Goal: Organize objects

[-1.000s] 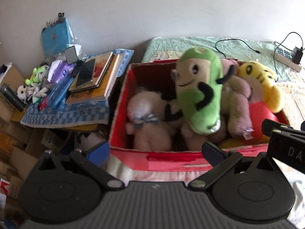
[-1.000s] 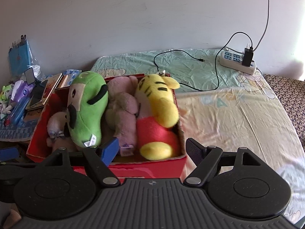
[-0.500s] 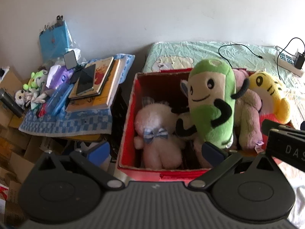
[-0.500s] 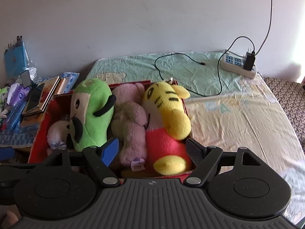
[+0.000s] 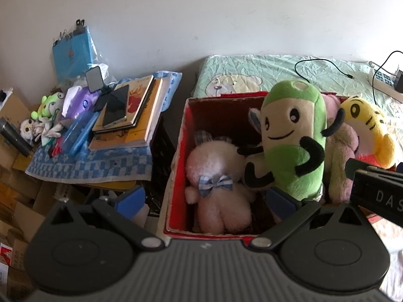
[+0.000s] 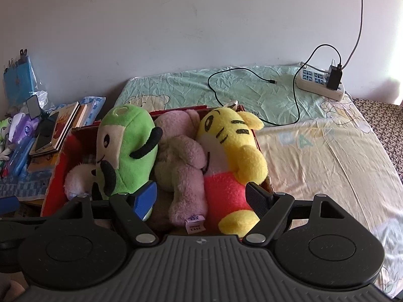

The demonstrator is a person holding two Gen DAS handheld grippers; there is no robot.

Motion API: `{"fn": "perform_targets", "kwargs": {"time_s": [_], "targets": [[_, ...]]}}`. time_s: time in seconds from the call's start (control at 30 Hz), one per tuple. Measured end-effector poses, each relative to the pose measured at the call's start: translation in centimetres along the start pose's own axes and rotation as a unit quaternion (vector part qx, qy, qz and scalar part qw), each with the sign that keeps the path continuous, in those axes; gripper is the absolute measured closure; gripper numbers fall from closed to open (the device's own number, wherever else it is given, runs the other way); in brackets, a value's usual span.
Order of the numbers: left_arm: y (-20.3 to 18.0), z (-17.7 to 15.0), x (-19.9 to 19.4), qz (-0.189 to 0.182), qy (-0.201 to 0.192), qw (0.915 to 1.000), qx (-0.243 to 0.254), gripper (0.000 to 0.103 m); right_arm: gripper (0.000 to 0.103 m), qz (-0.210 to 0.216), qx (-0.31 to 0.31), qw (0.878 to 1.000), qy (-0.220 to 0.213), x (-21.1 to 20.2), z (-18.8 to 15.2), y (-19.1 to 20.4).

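Plush toys fill red box; both grippers hover spread.

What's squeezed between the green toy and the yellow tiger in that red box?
A pale pink plush, wedged between the green toy and yellow tiger; clearest in the right wrist view.

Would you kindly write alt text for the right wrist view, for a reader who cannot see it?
A red box on a bed holds four plush toys: a green one, a pink one, a yellow tiger and a white one. The open right gripper hovers at the box's near edge, holding nothing. A power strip lies behind.
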State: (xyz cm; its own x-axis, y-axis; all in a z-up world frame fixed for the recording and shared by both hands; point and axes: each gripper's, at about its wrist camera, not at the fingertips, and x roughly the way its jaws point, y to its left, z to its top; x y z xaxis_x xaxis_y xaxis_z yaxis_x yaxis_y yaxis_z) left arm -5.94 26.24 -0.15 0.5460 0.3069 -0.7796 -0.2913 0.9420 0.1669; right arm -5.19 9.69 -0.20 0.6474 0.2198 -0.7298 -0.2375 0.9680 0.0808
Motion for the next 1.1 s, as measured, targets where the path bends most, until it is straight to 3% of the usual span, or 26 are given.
{"fn": "perform_targets", "kwargs": {"time_s": [1.1], "targets": [[-0.4,-0.8,1.3,-0.033,0.004,0.9994,0.005,0.000,0.023,-0.008,-0.002,1.000,0.014,0.8,-0.4,0.0]]}}
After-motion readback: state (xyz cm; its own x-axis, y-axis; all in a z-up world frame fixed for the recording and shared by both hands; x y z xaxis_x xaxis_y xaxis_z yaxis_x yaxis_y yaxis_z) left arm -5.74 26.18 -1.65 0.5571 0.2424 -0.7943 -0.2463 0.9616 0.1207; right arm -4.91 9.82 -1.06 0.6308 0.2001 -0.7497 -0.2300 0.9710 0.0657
